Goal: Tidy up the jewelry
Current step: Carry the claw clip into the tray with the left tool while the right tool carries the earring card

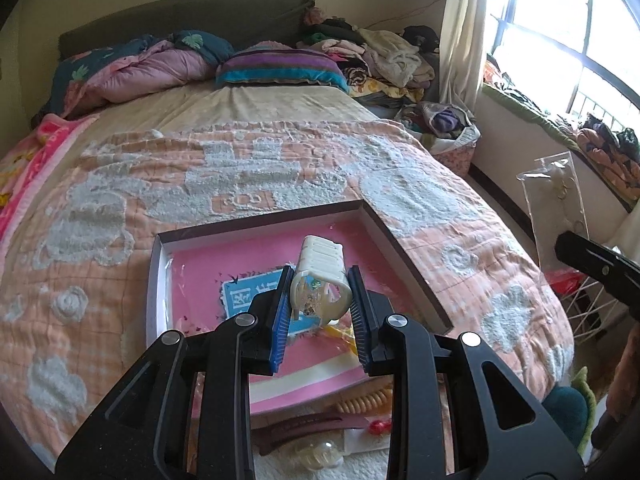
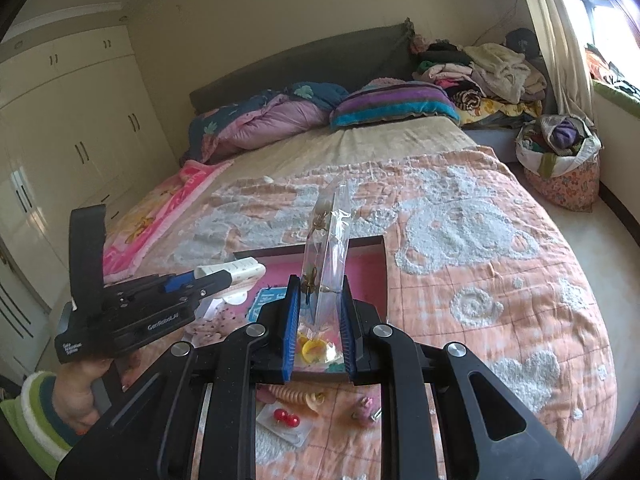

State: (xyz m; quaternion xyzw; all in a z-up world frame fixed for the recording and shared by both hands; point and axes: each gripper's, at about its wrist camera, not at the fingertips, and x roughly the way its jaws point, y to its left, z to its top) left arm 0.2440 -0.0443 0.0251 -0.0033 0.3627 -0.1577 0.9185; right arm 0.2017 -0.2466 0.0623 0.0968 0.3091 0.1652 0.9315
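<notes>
A cream claw clip (image 1: 320, 276) is pinched in the left gripper (image 1: 320, 312), held above the pink-lined box (image 1: 404, 256) on the quilt (image 1: 120, 200). A clear packet (image 2: 330, 248), apparently of earrings, is clamped upright in the right gripper (image 2: 320, 330) over the same box. A slip is possible: the packet is slick and gripped only at its bottom edge. Little can be made out in the box beyond a yellow item (image 2: 312, 350); a spiral hair tie (image 2: 294, 396) and red beads (image 2: 286, 418) lie outside.
</notes>
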